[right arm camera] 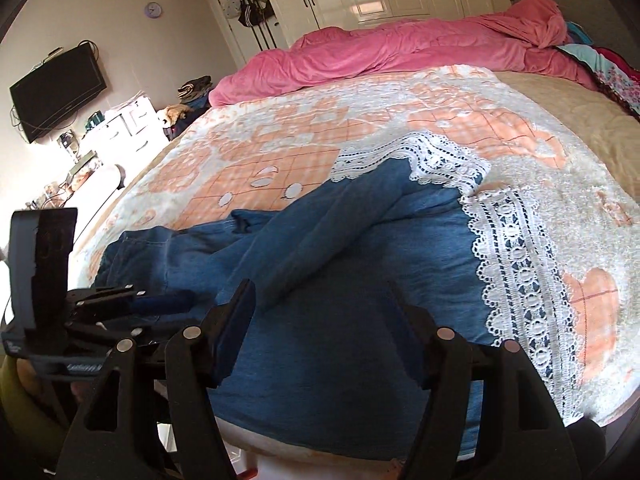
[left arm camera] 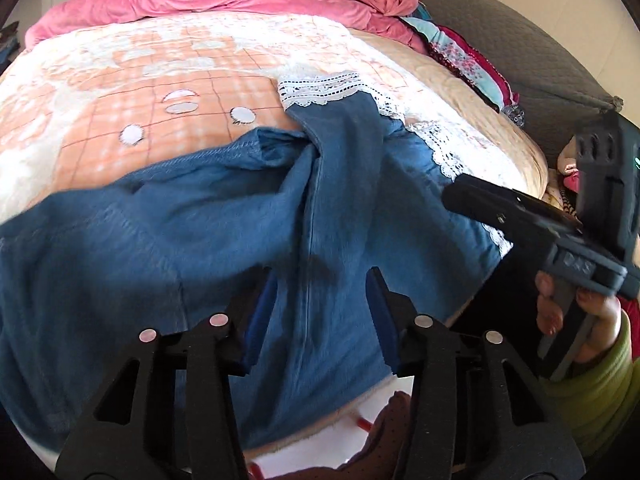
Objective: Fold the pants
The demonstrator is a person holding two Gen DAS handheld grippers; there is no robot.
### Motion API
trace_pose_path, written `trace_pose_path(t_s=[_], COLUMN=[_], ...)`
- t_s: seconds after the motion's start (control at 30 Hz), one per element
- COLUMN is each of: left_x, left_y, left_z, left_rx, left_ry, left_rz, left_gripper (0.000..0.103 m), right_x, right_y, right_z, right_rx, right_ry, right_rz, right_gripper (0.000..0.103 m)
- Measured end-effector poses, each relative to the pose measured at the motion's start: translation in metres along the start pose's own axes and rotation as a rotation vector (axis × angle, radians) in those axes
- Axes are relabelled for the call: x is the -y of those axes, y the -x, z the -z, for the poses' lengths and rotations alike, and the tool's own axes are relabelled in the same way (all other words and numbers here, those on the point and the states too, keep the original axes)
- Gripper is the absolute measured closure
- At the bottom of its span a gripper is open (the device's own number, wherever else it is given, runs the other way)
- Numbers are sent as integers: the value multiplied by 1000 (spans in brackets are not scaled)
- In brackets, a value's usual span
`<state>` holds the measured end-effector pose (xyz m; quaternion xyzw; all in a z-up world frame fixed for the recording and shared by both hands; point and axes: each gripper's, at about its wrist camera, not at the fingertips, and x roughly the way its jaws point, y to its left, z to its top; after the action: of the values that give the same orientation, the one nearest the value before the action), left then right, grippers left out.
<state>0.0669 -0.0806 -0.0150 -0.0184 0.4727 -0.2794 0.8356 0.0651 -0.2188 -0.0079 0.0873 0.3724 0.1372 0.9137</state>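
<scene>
Two grippers hover over the pants [left arm camera: 248, 216], and neither holds cloth. The left gripper [left arm camera: 320, 304] has its jaws spread wide above the near part of the garment, with blue denim visible between the blue pads [left arm camera: 260, 316]. The right gripper [right arm camera: 320, 328] is likewise spread, poised above the leg section near the lace hem [right arm camera: 516, 264].

The pants lie on the near edge of the bed [left arm camera: 120, 80], on the peach-and-white blanket [right arm camera: 320, 128]. One leg [right arm camera: 328, 220] lies folded diagonally across the other, so the garment is bunched rather than flat. Both lace cuffs point toward the pink duvet [right arm camera: 400, 52].

You hold both tools released and low, which suits either smoothing the cloth or selecting grip points. Judge the fold as begun but unfinished. Expect the soft denim to drag and wrinkle if you lift only one layer.
</scene>
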Motion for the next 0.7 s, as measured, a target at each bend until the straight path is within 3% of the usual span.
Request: trace_pose_path(t_s=[0.13,0.37,0.47,0.7], left_x=[-3,0,7,22], left_y=[-17,-26,-26,-22], left_z=[-11,-6,1,11], left_rx=[-19,10,20,40], left_ry=[2,22,5,-43], left_rz=[10,119,162,172], left_gripper=[79,97,97,97], right_x=[3,-8,-16,-34], right_y=[-2,-25,-45,-120], right_z=[-6,-39,-59,-103], right_rx=[1,-26,-40,-118], right_ry=[1,77,117,194], right_rz=[23,64,81,155], right_gripper=[39,38,39,39])
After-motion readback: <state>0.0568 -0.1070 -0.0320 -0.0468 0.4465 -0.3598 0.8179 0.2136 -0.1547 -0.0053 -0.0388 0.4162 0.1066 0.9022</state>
